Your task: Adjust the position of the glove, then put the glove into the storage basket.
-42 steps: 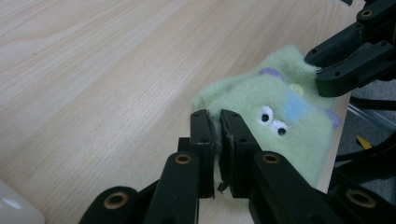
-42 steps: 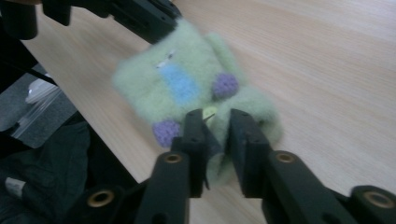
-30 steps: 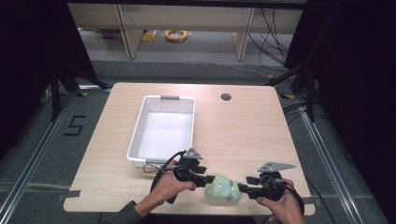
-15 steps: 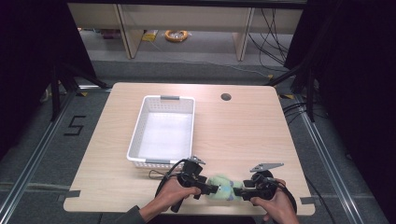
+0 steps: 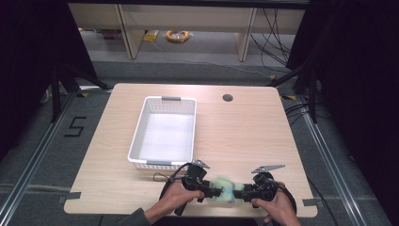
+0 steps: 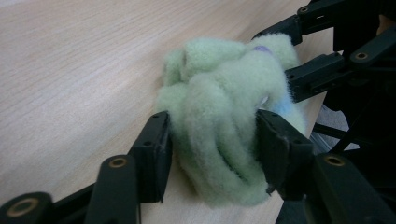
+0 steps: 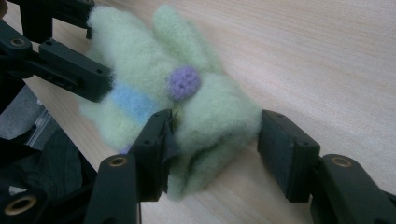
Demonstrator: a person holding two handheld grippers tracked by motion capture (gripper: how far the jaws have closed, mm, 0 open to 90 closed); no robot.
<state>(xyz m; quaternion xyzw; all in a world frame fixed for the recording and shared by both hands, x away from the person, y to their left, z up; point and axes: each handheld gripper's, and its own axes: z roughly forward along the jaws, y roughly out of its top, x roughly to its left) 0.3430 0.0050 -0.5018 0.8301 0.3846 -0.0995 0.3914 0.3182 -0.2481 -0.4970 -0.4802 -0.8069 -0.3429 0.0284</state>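
A pale green fuzzy glove [image 5: 222, 189] with a purple dot [image 7: 184, 82] and a blue stripe lies bunched on the wooden table near its front edge. My left gripper [image 5: 210, 192] comes at the glove [image 6: 219, 88] from the left. Its jaws have just been closing and both pads press into the fleece. My right gripper [image 5: 239, 192] meets the glove [image 7: 140, 56] from the right. Its jaws have also been closing. One pad touches the fabric while the other stands a little clear of it. A hand holds each gripper.
A white plastic basket [image 5: 137, 141] stands on the table's left half, just beyond my left gripper. A round cable hole [image 5: 227, 98] sits near the far edge. The table's front edge is right under the hands. Bare wood stretches to the right.
Both grippers have sunk a little toward the tabletop with the glove between them. The glove now looks more squeezed at its left end.
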